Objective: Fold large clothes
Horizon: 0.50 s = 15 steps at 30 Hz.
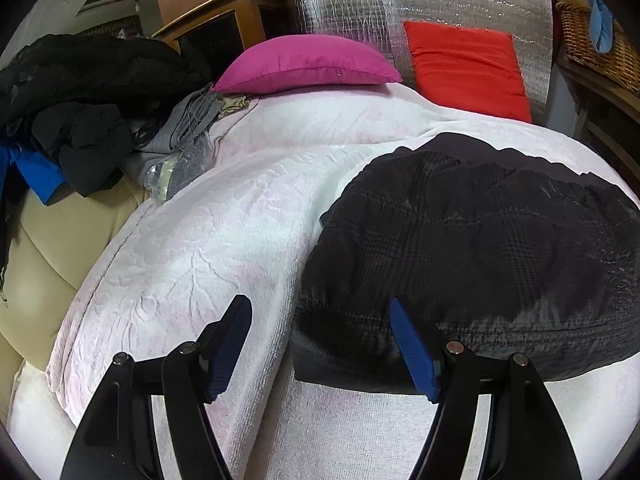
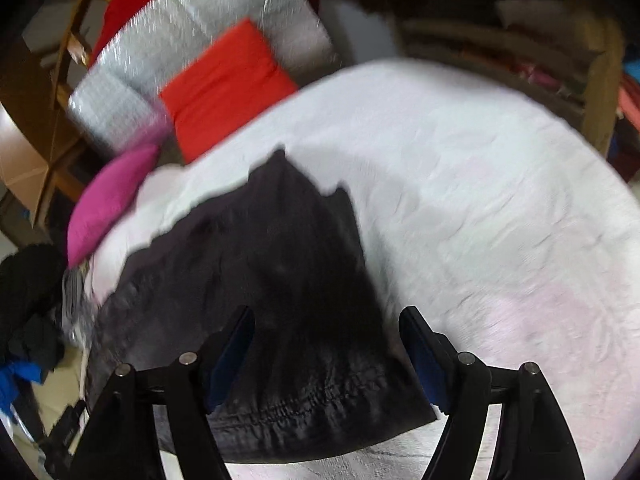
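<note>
Both pairs of tongs tilt down over the bed, jaws apart, nothing between the pads. The left gripper (image 1: 320,344) hangs at the near left corner of the dark checked garment (image 1: 460,248); its right finger sits over the cloth's near hem, its left finger over bare white bedspread (image 1: 192,248). In the blurred right wrist view, the right gripper (image 2: 328,344) straddles the near right part of the same garment (image 2: 280,300), the stitched hem just below the fingers and the right edge of the cloth close inside the right finger. The garment lies flat, near hem toward the person, its body tapering away toward the far end of the bed, so its long axis appears to run away from both tongs. Neither hand looks clearly nearer. Beyond lie a pink cushion (image 1: 308,64) and a red cushion (image 1: 468,68); a heap of dark clothes (image 1: 80,92) sits off left.
</note>
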Motion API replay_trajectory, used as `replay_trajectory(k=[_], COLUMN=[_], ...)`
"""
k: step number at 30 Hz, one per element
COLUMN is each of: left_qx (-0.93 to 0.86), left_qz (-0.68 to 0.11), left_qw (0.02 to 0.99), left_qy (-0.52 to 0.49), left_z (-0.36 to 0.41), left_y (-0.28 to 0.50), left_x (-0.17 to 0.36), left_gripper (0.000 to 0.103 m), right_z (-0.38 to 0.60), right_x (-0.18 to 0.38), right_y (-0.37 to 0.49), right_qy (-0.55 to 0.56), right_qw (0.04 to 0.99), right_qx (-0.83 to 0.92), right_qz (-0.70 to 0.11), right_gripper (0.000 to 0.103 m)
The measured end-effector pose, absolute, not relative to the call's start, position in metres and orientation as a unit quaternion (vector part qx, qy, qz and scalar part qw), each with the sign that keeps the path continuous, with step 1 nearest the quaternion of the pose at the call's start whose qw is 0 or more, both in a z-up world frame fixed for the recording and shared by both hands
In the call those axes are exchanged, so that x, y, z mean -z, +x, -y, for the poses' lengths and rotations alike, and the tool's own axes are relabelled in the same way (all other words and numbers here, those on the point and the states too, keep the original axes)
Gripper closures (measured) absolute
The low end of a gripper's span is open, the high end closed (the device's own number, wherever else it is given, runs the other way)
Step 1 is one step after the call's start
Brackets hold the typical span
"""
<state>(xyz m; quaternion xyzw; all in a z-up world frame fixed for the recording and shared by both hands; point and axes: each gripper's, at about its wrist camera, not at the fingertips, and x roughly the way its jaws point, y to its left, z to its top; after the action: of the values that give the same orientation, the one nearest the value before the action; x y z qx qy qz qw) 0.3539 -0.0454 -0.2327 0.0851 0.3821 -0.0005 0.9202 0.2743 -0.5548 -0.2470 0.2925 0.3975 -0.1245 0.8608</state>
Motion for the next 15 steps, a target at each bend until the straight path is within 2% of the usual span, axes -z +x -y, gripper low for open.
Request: replay_trajectory(k=[3, 5, 6, 7, 10, 15], left_qx=[0.000, -0.001, -0.001, -0.002, -0.002, -0.004], left_qz=[-0.384, -0.385, -0.385, -0.386, -0.387, -0.389], left_qw=[0.919, 0.919, 0.919, 0.919, 0.918, 0.917], left_qy=[0.086, 0.087, 0.087, 0.087, 0.085, 0.083], left_z=[0.046, 0.045, 0.045, 0.045, 0.045, 0.044], left_y=[0.355, 0.356, 0.356, 0.357, 0.357, 0.358], left_x=[0.234, 0.235, 0.235, 0.235, 0.235, 0.236], left_gripper=[0.031, 0.031, 0.031, 0.031, 0.031, 0.031], right_z=[0.542, 0.535, 0.532, 0.531, 0.534, 0.533], right_x=[0.251, 0.248, 0.247, 0.244, 0.238, 0.238], right_y=[0.282, 0.282, 0.282, 0.281, 0.276, 0.277], right_qy=[0.257, 0.232, 0.216, 0.197, 0.196, 0.169], right_qw=[0.871, 0.880, 0.884, 0.887, 0.892, 0.896], right_qx=[0.122, 0.131, 0.140, 0.155, 0.166, 0.183], right_qz=[-0.401, -0.393, -0.391, -0.388, -0.372, -0.368], right_gripper=[0.027, 0.051, 0.071, 0.075, 0.079, 0.080])
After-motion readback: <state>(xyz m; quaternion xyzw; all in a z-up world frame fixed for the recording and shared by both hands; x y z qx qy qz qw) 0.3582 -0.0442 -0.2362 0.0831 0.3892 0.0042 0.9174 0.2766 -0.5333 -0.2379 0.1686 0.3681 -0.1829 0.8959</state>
